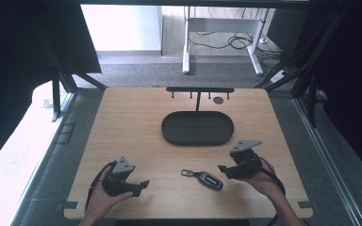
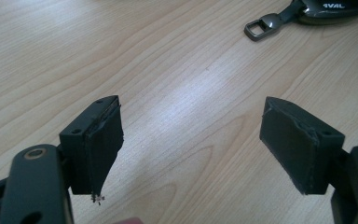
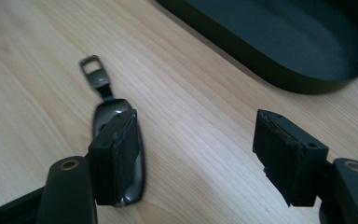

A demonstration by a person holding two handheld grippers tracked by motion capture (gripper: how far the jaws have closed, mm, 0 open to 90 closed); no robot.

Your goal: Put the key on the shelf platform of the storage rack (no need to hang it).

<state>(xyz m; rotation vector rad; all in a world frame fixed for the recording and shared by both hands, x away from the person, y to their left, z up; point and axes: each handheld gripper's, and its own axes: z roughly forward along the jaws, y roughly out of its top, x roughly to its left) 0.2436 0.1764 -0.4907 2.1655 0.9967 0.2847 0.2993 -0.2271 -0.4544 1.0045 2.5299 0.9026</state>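
Key fob (image 1: 210, 180) flat on table (image 1: 132, 127), ring end toward left gripper (image 1: 143, 184).

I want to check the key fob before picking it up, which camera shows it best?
The high view: the whole key fob lies unobstructed on the table. The right gripper view has it closer but partly behind a jaw; the left gripper view cuts it off at the top edge.

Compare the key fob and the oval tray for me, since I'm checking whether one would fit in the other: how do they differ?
The key fob is small and slim; the oval tray is far larger and broad. The key fob lies near the table's front between the two grippers, beside the right gripper; the tray sits mid-table below a hook rack. The fob has a metal loop; the tray has a raised rim. Both are dark and rest flat on the wooden table.
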